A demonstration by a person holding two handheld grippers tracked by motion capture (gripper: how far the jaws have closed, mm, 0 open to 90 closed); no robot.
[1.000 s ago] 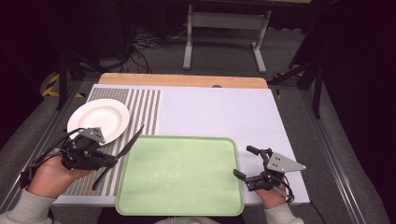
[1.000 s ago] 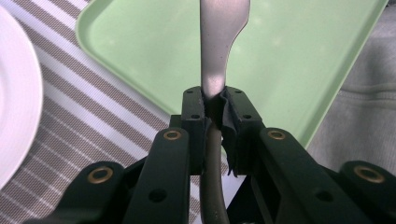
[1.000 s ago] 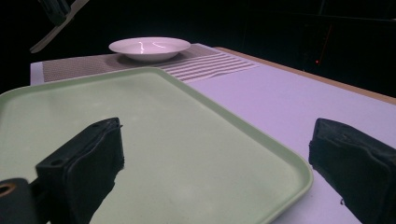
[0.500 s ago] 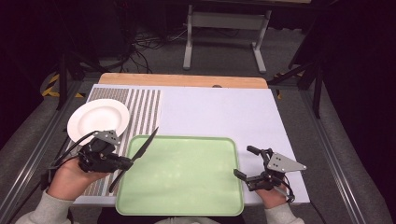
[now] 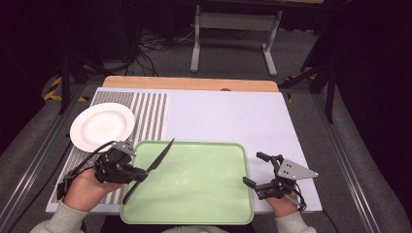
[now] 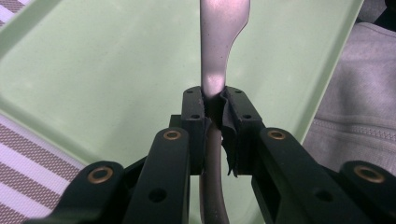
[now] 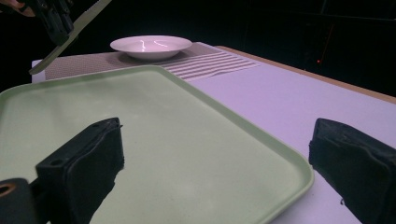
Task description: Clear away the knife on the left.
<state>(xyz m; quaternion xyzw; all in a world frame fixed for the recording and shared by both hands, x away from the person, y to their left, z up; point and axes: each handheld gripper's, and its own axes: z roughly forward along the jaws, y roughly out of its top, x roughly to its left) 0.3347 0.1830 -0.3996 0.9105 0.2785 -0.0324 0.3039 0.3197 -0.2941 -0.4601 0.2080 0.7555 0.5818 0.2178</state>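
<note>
A dark table knife (image 5: 156,159) is clamped near its middle by my left gripper (image 5: 140,173), whose pads are shut on it. The blade slants up and right over the left part of the pale green tray (image 5: 204,179). In the left gripper view the knife (image 6: 219,46) runs straight ahead from the jaws above the tray (image 6: 116,70). My right gripper (image 5: 253,168) stands open just off the tray's right rim, with nothing between its jaws. The right gripper view looks low across the tray (image 7: 154,121) toward the knife (image 7: 70,37) at the far left.
A white plate (image 5: 102,126) lies on the striped mat (image 5: 150,114) at the back left, beyond the left hand. The tray sits on a white board (image 5: 233,121) with a wooden strip (image 5: 189,83) along its far edge. A metal stand (image 5: 233,22) is behind the table.
My left hand has carried the knife to the right and a little lower, from beside the plate to above the tray's left part. The right gripper has stayed put.
</note>
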